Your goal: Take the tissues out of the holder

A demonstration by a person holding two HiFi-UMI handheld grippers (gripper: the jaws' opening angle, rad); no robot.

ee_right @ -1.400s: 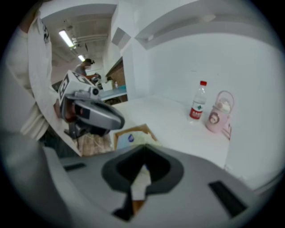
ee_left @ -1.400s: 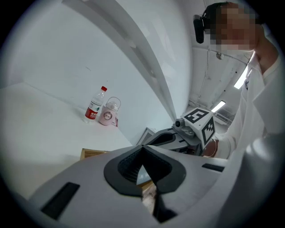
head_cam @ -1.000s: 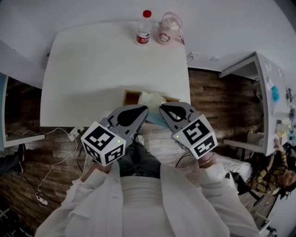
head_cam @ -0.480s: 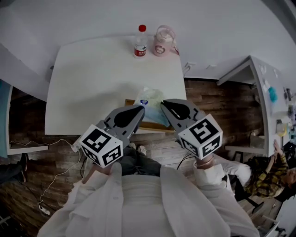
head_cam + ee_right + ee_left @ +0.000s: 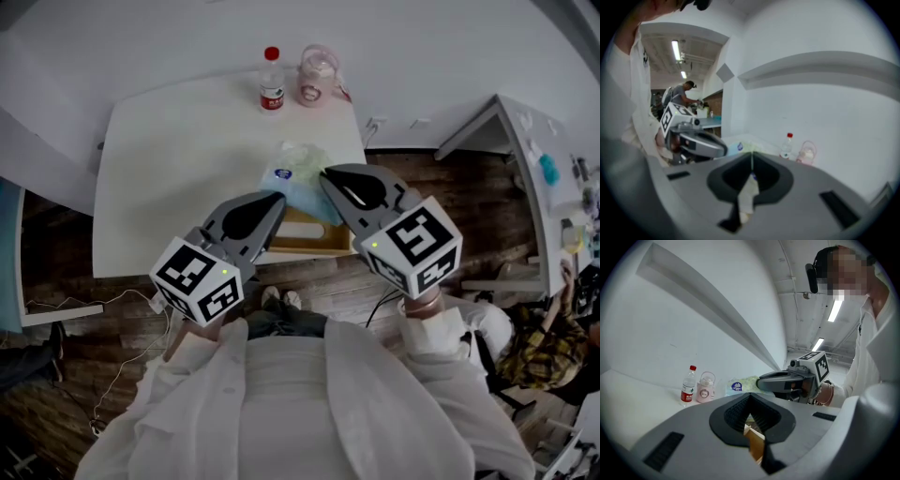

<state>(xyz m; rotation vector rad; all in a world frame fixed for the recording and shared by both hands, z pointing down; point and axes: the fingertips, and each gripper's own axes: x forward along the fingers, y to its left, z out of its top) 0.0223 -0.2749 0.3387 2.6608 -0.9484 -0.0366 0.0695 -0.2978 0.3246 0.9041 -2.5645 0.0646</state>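
A pale green tissue pack (image 5: pixel 289 173) with a round blue label hangs above the white table (image 5: pixel 178 169). My right gripper (image 5: pixel 324 175) is shut on its near edge. In the left gripper view the pack (image 5: pixel 739 386) sticks out from the right gripper's tips (image 5: pixel 760 380). In the right gripper view pale wrapper (image 5: pixel 749 192) fills the gap behind the closed tips (image 5: pixel 751 157). The wooden holder (image 5: pixel 309 242) sits at the table's near edge, under both grippers. My left gripper (image 5: pixel 280 200) is shut with nothing at its tips; the holder (image 5: pixel 757 444) shows through its gap.
A red-capped water bottle (image 5: pixel 272 80) and a pink kettle (image 5: pixel 317 75) stand at the table's far edge. A second desk (image 5: pixel 525 141) stands at the right, with a seated person (image 5: pixel 553 347) near it. Cables lie on the wooden floor (image 5: pixel 56 309) at the left.
The tissue pack has come up out of the holder in my right gripper and moved away over the table. The left gripper stayed by the holder.
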